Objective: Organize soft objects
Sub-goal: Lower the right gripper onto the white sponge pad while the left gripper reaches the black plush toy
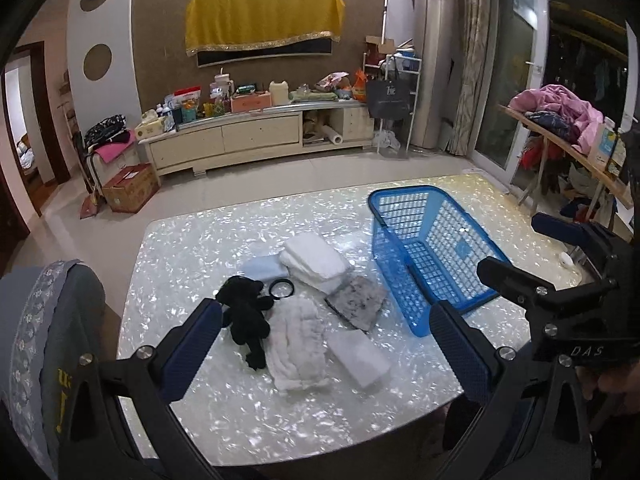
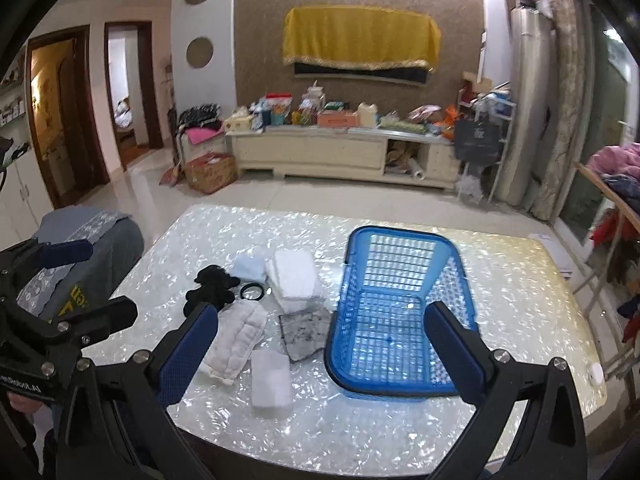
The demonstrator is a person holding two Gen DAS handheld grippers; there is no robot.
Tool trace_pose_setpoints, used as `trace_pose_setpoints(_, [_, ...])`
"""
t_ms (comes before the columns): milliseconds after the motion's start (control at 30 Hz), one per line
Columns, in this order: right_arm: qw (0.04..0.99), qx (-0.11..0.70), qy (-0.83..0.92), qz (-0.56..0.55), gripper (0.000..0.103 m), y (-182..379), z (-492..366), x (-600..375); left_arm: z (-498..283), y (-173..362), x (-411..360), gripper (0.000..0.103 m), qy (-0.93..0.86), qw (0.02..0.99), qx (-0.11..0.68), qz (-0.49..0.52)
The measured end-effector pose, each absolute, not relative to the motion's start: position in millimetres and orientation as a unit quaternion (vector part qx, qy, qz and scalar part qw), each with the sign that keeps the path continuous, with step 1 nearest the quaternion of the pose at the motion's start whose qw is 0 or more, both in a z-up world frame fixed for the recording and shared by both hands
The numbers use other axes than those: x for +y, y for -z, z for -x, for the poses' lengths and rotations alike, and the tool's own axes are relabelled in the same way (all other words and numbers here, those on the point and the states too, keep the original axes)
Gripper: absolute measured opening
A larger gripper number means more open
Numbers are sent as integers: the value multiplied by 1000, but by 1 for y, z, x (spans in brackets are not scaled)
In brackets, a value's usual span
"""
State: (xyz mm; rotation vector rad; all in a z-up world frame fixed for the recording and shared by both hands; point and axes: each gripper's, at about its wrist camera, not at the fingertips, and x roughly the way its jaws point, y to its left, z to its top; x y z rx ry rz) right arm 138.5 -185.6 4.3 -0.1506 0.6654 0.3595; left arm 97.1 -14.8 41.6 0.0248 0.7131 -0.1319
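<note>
Nearest, the left gripper (image 1: 324, 336) and right gripper (image 2: 324, 344) both hover with jaws spread wide, holding nothing, above a glossy pearl-patterned table (image 1: 192, 420). Between them lie a white foam block (image 1: 358, 356), a cream quilted cloth (image 1: 298, 346) and a black plush toy (image 1: 244, 314). Farther back sit a grey speckled cloth (image 1: 356, 300), folded white towels (image 1: 314, 262) and, to their right, an empty blue plastic mesh basket (image 1: 428, 248).

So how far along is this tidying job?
Nothing looks done: the blue basket is empty. Both grippers, left and right, are open, holding nothing. Left: the black plush toy, white cloths, grey rag and sponge, all on the table.
</note>
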Motion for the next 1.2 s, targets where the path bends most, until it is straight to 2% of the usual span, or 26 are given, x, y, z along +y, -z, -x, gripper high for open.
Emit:
trace_pose_setpoints(200, [907,352,-210,98,103,5,-159,-159,-128,-37,6,103,52,925,377,-13])
trace_pose_setpoints(467, [860,427,-254,115,103,39,-179,-127,-152,-10,50,103,39,905,423,19])
trace_pose_setpoints(800, [803,513,-272,135,103,78,-184,-108,-171,52,94,103,17,877,479,34])
trace_pose_setpoints(900, [789,530,-275,144,97,84,-184,-102,-172,70,97,103,16,868,495,35])
trace_pose_setpoints(1200, [769,570,-233,172,97,117,-190,-99,-181,112,101,103,28,846,531,45])
